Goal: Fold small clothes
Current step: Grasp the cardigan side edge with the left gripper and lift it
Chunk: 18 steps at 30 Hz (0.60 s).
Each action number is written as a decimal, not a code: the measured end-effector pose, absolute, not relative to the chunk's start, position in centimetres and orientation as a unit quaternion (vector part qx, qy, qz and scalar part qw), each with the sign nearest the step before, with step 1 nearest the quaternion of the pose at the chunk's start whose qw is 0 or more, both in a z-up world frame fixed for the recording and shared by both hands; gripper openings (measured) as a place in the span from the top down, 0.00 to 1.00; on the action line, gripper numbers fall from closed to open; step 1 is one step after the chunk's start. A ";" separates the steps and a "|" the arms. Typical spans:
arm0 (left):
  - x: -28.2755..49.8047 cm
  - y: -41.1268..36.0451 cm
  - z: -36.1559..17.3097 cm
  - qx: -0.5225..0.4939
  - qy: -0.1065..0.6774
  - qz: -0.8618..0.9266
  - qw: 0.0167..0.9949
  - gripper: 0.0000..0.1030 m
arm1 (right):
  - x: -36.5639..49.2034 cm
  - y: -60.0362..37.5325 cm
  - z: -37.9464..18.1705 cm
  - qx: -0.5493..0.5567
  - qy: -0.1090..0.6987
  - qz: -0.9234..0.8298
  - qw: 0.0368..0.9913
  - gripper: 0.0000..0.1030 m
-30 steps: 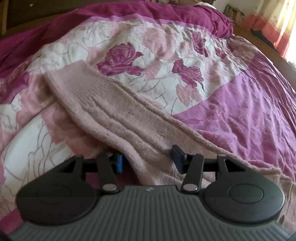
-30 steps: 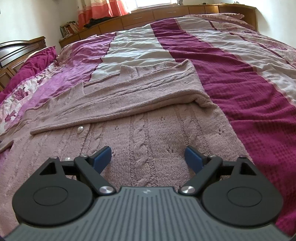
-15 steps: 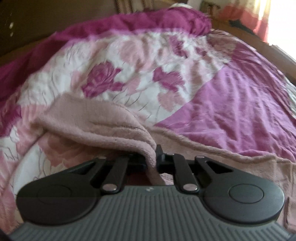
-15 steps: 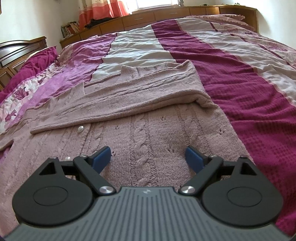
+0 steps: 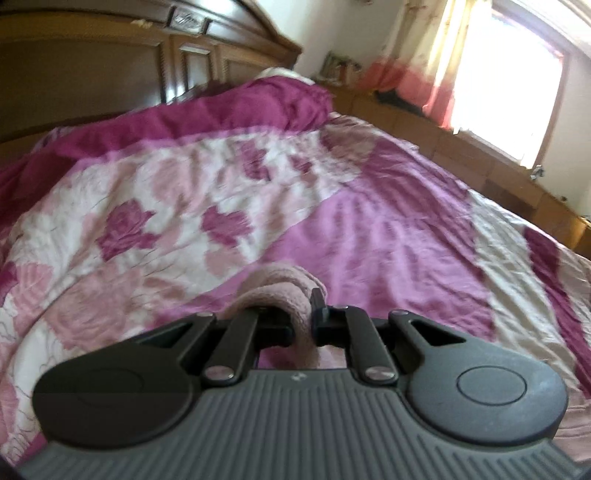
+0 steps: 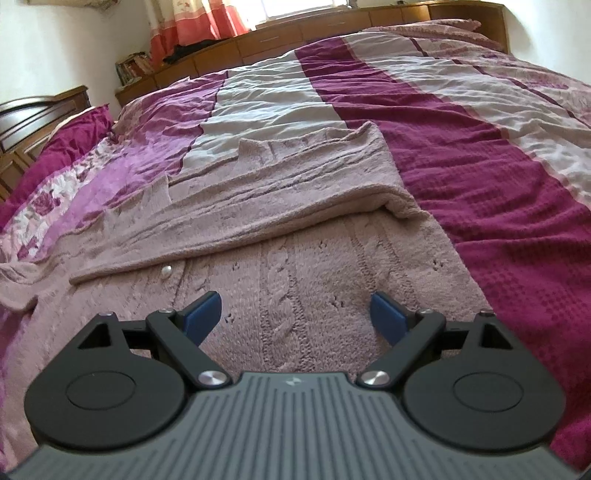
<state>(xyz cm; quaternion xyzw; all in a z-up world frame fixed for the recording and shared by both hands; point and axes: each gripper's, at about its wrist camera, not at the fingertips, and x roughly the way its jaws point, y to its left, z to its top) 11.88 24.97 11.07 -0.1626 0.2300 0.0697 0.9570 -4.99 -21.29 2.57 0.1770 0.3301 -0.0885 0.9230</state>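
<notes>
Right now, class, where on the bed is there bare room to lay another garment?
Bare bedspread lies right of the pink cable-knit cardigan, and beyond its collar toward the window. Crowded: the cardigan under the open right hand-held gripper.

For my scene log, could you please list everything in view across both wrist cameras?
cardigan: one, dusty pink cable knit, spread on the bed, one sleeve folded across its body.
sleeve: one, pink, bunched and pinched in the left tool.
button: one, white, on the cardigan front.
bedspread: one, magenta, pink and cream with roses, covers the bed.
headboard: one, dark wood, behind the bed.
curtain: one, orange and cream, at the window.
left hand-held gripper: one, black, shut on the sleeve.
right hand-held gripper: one, black with blue pads, open over the cardigan.
</notes>
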 end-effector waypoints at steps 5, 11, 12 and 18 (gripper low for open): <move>11.2 21.2 13.2 -0.140 0.207 0.049 0.967 0.90 | -5.5 -21.8 3.4 0.190 0.320 -0.095 0.923 0.11; 10.8 16.4 14.6 -0.128 0.191 0.022 0.973 0.90 | -6.2 -22.7 3.7 0.203 0.309 -0.102 0.924 0.11; 10.8 15.2 14.7 -0.117 0.188 0.017 0.975 0.90 | -6.3 -22.8 3.7 0.205 0.308 -0.102 0.923 0.11; 10.5 10.3 13.9 -0.102 0.205 -0.026 0.973 0.90 | -6.7 -23.2 3.9 0.207 0.299 -0.101 0.926 0.11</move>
